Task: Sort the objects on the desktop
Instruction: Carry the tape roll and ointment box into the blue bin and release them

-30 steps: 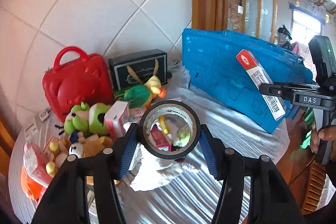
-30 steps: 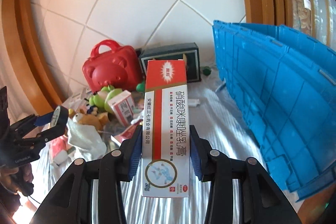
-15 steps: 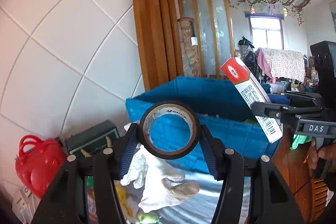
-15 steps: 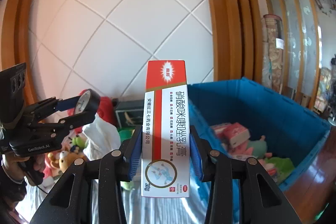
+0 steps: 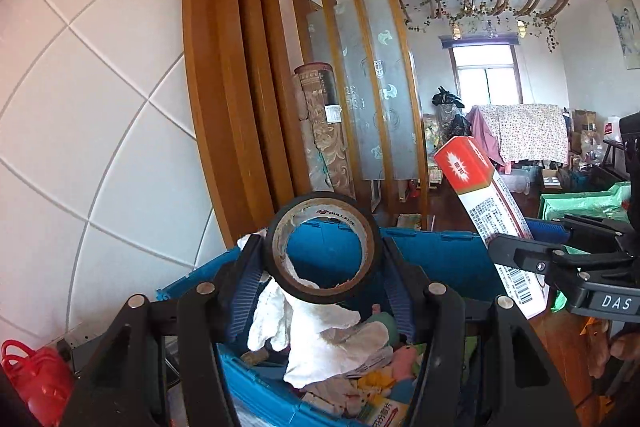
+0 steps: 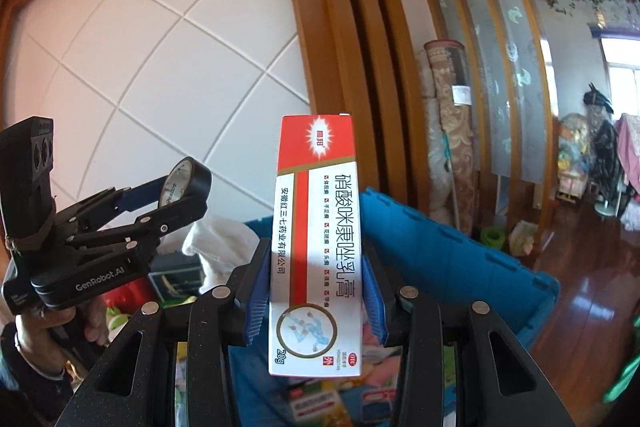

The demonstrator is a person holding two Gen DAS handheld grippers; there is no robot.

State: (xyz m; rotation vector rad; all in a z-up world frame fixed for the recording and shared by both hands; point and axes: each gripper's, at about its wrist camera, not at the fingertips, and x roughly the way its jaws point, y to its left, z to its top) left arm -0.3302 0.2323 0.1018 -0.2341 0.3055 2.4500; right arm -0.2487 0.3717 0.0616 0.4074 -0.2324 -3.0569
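Observation:
My left gripper (image 5: 322, 263) is shut on a black tape roll (image 5: 322, 249), with a white cloth (image 5: 320, 331) hanging below it, above the open blue crate (image 5: 432, 259). The left gripper also shows in the right wrist view (image 6: 180, 187) at the left. My right gripper (image 6: 316, 291) is shut on a red and white ointment box (image 6: 316, 227), held upright over the blue crate (image 6: 452, 259). The same box (image 5: 488, 215) shows at the right in the left wrist view. The crate holds several small toys and packets (image 5: 376, 383).
A red toy case (image 5: 32, 379) sits at the lower left. A white tiled wall (image 5: 100, 107) and a wooden partition (image 5: 240, 87) stand behind the crate. A rolled rug (image 6: 452, 131) leans by the partition. A wooden floor (image 6: 580, 315) lies at the right.
Both grippers have risen and moved from over the table towards the blue crate, each still holding its object. The crate's open inside has come into view below them.

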